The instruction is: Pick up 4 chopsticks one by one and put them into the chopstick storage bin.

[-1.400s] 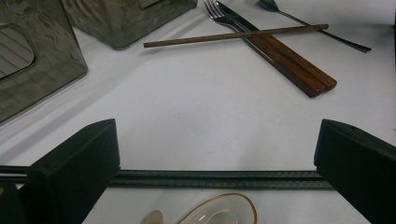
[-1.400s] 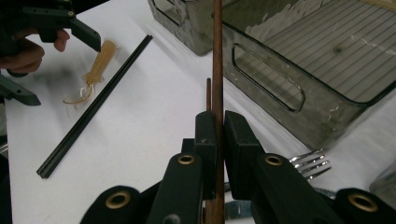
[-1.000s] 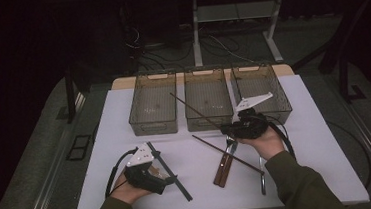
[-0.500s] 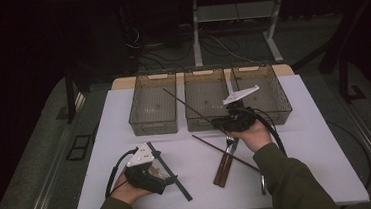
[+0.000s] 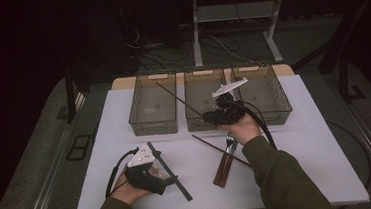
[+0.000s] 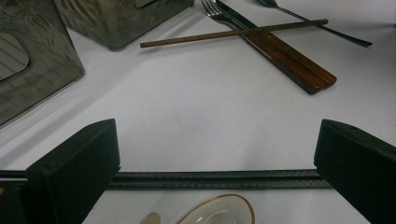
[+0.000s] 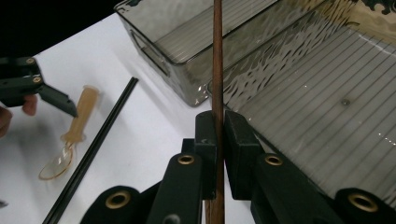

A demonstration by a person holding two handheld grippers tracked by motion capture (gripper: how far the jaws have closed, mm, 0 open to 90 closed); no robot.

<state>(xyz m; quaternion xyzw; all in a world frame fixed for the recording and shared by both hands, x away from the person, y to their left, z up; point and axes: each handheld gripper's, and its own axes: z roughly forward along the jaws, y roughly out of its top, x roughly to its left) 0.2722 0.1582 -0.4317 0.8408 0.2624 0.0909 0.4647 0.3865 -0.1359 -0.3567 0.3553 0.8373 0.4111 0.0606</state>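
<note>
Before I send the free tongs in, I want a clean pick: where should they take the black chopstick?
Grip the black chopstick near mid-length, from straight above, jaws across its thin width. It lies flat on the white table, already between the open left tongs.

Your sleeves point(image 5: 279, 177) look olive green, though the light is dim, and your black grippers point(image 5: 213, 116) carry brass-coloured rivets point(image 7: 186, 159), pale three-cornered plates point(image 5: 140, 156) and trailing black cables point(image 5: 265, 128).
</note>
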